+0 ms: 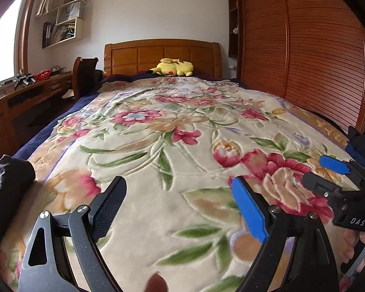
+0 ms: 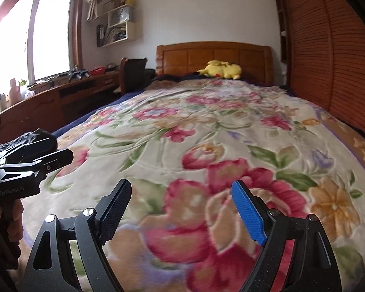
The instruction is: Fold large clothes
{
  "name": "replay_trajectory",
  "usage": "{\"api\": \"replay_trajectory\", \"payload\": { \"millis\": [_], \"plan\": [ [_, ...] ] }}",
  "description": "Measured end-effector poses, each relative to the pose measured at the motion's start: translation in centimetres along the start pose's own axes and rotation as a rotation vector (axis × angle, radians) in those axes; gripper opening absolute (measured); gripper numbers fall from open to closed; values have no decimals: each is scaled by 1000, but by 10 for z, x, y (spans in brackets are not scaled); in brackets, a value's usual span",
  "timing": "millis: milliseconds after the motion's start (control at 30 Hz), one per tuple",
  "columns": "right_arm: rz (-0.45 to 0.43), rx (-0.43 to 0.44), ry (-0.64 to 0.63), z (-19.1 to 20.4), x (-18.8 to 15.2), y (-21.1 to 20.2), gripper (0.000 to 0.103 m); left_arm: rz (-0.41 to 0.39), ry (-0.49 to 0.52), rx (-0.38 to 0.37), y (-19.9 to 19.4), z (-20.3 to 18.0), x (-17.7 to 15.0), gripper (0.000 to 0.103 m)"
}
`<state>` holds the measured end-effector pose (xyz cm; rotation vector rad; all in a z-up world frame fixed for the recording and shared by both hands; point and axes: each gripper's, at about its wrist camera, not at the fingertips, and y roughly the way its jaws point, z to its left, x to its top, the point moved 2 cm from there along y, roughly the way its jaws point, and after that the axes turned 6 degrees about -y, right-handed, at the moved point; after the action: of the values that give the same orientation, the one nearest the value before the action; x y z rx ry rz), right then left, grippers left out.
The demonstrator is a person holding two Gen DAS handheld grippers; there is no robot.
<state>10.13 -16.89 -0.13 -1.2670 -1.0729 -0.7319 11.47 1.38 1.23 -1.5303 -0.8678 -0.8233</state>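
Black crumpled garment at the near left edge of the bed, both pairs of tongs empty above a floral blanket.

Item, far left: the black garment point(image 1: 7, 185), a dull, thin-looking fabric bunched in a heap on the bed point(image 1: 68, 121); judged soft, limp and light, likely a little slick, so it should sag and slide rather than hold shape. Best taken by a hem, collar or shoulder seam, one pair of tongs to each corner; no such edge can be made out yet. Item, centre: left tongs point(image 1: 180, 192), jaws wide apart, nothing between them. Item, right: right tongs point(image 2: 182, 194), likewise spread and empty, hovering just beside the left. Plush floral blanket point(image 1: 182, 126) beneath may cling to the cloth.
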Motion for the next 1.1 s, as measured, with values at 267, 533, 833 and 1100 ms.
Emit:
{"api": "replay_trajectory", "payload": {
  "millis": [267,533,833,1100],
  "plan": [
    [-71,-73,23,-5,-12,-34,86,-29,11,13,-17,-5,-9,89],
    [-119,-96,43,1,-16,-49,86,-74,50,44,-30,-9,-16,89],
    [-110,-86,35,4,-17,-47,86,-73,33,27,-32,-6,-18,89],
    [-110,-87,35,1,-15,-45,86,-73,17,31,-33,-4,-17,89]
  ]
}}
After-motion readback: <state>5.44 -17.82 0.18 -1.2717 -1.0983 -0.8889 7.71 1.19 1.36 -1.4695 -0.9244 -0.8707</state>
